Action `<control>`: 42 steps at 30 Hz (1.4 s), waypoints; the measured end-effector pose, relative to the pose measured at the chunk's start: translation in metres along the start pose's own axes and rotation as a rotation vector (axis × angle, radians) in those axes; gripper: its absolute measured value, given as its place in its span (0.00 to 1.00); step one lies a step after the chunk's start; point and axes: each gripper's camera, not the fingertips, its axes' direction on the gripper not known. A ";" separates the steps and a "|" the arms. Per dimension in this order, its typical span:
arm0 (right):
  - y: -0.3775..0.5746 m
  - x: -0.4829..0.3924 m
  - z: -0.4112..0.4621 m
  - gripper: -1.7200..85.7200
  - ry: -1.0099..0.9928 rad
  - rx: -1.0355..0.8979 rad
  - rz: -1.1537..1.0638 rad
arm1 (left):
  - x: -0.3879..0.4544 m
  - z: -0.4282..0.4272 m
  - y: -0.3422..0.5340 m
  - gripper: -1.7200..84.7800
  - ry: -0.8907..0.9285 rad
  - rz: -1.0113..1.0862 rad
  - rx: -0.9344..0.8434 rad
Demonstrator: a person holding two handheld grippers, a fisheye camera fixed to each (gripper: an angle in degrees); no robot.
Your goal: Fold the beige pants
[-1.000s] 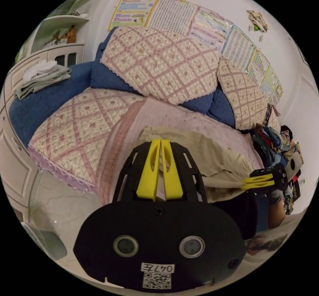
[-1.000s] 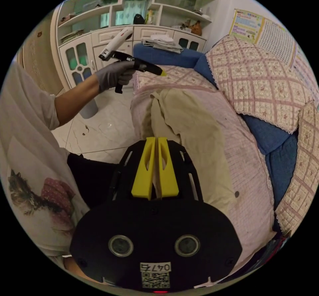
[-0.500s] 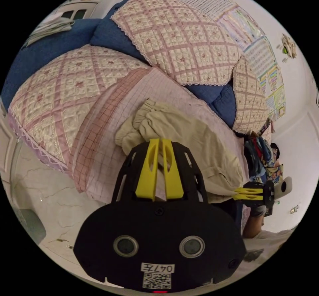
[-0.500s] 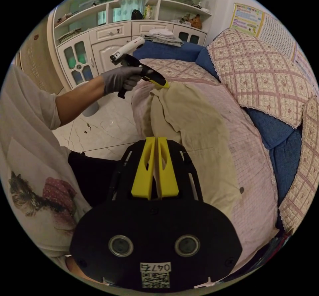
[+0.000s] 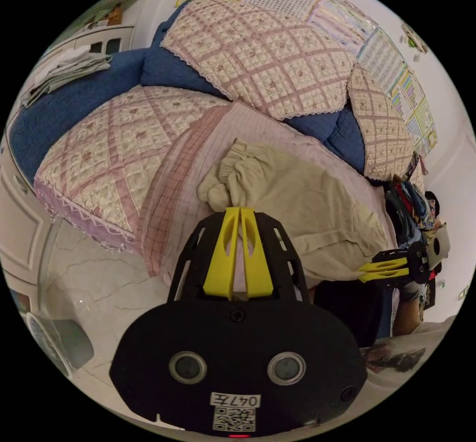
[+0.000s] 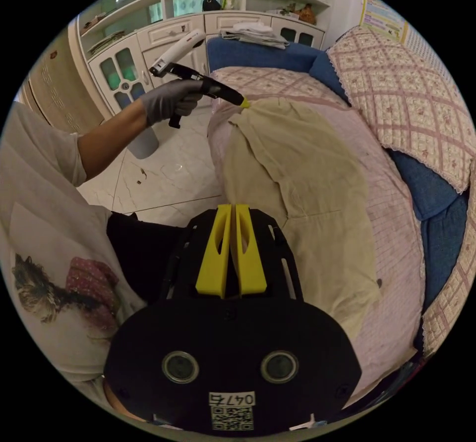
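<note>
The beige pants lie spread along a pink checked sheet on the sofa seat, their gathered elastic end bunched just beyond my left gripper. Its yellow jaws are shut on that end. In the right gripper view a gloved hand holds the left gripper at the far corner of the pants. My right gripper is shut on the near edge of the pants. In the left gripper view the right gripper pinches the fabric's far corner by the seat's front edge.
Quilted pink cushions and blue sofa upholstery back the seat. Folded laundry rests on the sofa arm before white cabinets. A heap of colourful clothes sits at the sofa's end. Tiled floor runs in front, with a bin.
The left gripper has come down from above the seat onto the pants' far end. The pants now lie stretched wider and flatter between the two grippers.
</note>
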 end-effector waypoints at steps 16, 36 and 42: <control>-0.013 0.012 0.011 0.02 0.005 0.007 -0.015 | -0.003 0.044 -0.050 0.06 0.171 -0.155 0.030; -0.018 0.035 -0.005 0.04 0.032 0.024 -0.031 | 0.006 0.016 0.013 0.10 -0.109 -0.080 0.095; -0.017 0.080 -0.048 0.08 0.075 0.216 0.082 | -0.038 0.027 0.056 0.13 0.124 -0.244 0.071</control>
